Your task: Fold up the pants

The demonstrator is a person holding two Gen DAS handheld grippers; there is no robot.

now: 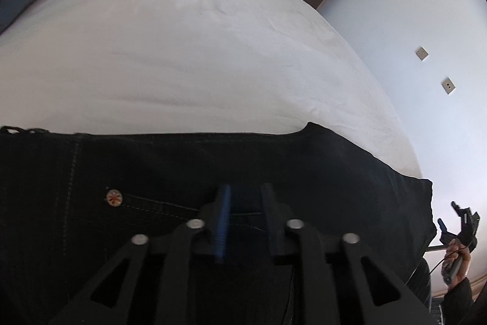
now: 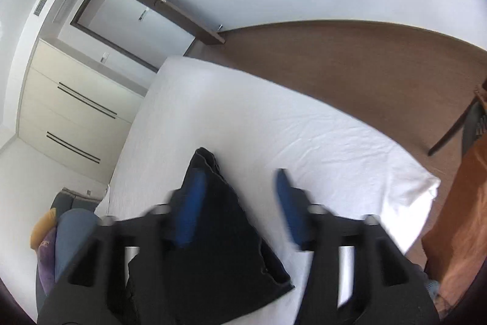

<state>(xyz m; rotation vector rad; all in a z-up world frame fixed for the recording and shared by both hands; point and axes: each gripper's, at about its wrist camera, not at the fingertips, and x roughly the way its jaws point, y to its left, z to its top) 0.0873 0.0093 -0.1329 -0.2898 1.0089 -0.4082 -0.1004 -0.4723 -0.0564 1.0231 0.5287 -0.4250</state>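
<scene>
1. One pair of dark pants (image 1: 213, 172) lies flat on the white bed (image 1: 182, 51), along the bed's near edge; a single metal rivet (image 1: 114, 198) shows on the cloth beside a line of pocket stitching.
2. Two grippers are at work. The left gripper (image 1: 243, 197) hovers low over the pants, its jaws partly apart with nothing pinched between them; whether its tips touch the cloth cannot be told.
3. The right gripper (image 2: 240, 191) stands released, jaws spread wide above the bed. One blue-padded finger (image 2: 191, 203) hangs over the pants (image 2: 213, 233), the other over the bare bed (image 2: 304, 127); the pads do not press the cloth.
4. From the left wrist view the right gripper (image 1: 456, 224) shows small beyond the end of the pants, held in a person's hand (image 1: 456, 261).
5. The bed carries a lightly creased white sheet. Beside it, past the pants, lie three cushions: one grey-blue (image 2: 73, 233), one yellow (image 2: 42, 227) and one purple (image 2: 45, 264).
6. Beyond the bed stand a cream wardrobe (image 2: 76, 111) with dark bar handles and one brown door (image 2: 158, 2), open against a pale wall. A brown wooden floor (image 2: 365, 66) runs along the bed's far side, where an orange drape (image 2: 456, 218) hangs.
</scene>
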